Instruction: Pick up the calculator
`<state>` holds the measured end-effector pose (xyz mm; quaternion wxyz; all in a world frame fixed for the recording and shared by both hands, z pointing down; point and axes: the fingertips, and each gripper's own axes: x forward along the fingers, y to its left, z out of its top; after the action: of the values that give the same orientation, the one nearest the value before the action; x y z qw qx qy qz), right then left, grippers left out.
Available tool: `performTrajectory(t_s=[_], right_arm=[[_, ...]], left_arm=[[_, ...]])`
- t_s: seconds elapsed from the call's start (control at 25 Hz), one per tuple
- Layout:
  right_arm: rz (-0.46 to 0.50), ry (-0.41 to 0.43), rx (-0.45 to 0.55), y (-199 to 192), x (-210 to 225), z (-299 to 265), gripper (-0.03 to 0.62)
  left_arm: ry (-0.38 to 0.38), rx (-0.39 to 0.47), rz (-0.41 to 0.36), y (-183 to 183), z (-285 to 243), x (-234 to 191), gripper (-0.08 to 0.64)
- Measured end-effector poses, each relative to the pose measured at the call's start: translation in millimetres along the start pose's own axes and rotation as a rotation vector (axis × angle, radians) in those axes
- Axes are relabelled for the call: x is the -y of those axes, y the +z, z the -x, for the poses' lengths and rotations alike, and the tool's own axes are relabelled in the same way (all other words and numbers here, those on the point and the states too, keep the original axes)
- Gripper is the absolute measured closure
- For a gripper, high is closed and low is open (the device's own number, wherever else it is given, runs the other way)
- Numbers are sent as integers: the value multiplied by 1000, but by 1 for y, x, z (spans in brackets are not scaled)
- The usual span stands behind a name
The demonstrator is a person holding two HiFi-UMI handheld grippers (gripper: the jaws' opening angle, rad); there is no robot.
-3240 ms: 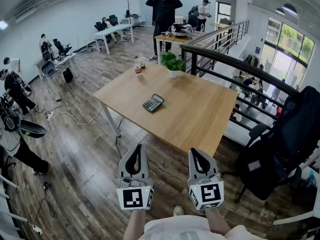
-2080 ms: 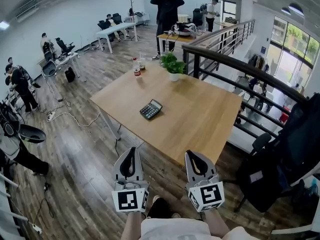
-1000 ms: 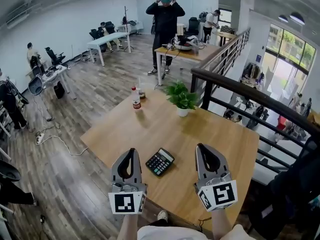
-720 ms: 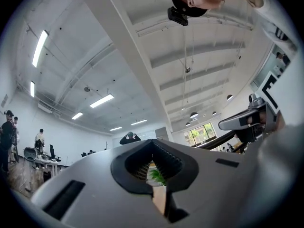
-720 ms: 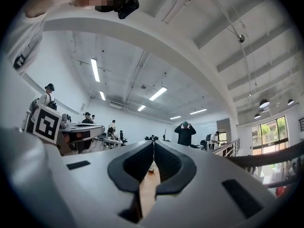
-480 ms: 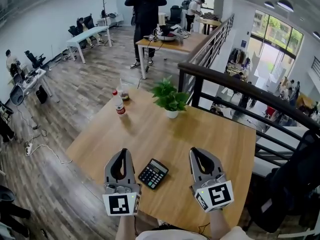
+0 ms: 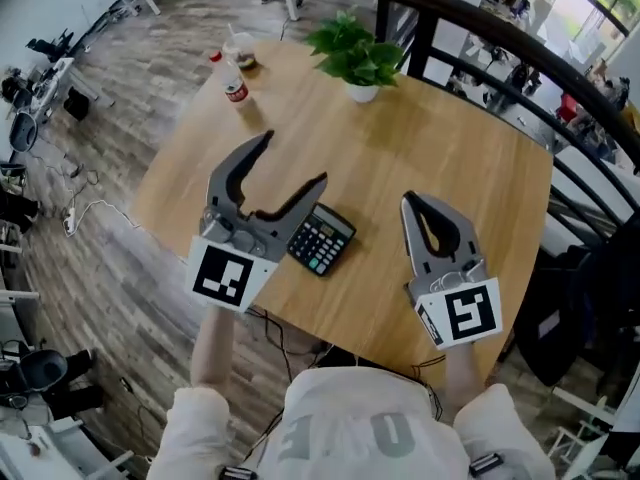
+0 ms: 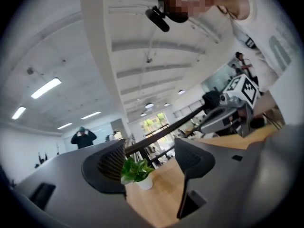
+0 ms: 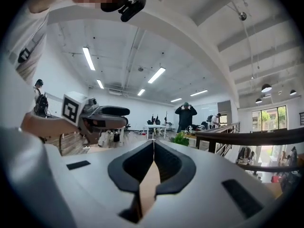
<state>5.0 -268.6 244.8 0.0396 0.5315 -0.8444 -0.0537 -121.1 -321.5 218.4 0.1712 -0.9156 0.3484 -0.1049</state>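
Lying flat on the table (image 7: 450, 138), the calculator (image 7: 325, 243) sat beside the left gripper (image 7: 293, 160), whose jaws had just opened wide, nothing between them; right gripper (image 7: 413, 203) jaws were closed, empty.

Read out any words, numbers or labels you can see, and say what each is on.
None can be read.
Calculator: key markings too small.
Bottle: red label too small.
Shirt: pale print, foreshortened, illegible.
Cubes on left gripper and right gripper: square marker patterns, no words.
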Motion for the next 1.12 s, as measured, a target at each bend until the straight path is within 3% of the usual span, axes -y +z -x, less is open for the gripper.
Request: performTrajectory(t_s=[0.08,0.16,0.2,0.4,0.6,0.84,1.0,1.12], right_arm=[[-33,8,-57,-25,1,1,571],[-58,18,-122,-54,3,8,571],[-69,18,-149,-65,5,11,571],[-135,-7,-232,-98,13,11,571],[-196,-29,-292,-131,16,10,571],[-254,-58,-351,-168,22,21,571],[-309,-48,-375,-188,24,25,571],[-365,-17,-378,-197,14,27,571]], left_arm=[[-161,18,-148,-10,-31,12,238],[-366,-73,-289,-47,-53,35,227],[-482,-136,-321,-70,-59,49,225],[-1021,-421,-342,-164,-62,101,225],[-1397,-664,-353,-225,-61,132,227],[-1710,-915,-374,-265,-49,160,229],[-1835,-1015,-376,-281,-38,164,230],[-1909,-1084,-326,-286,-25,167,239]])
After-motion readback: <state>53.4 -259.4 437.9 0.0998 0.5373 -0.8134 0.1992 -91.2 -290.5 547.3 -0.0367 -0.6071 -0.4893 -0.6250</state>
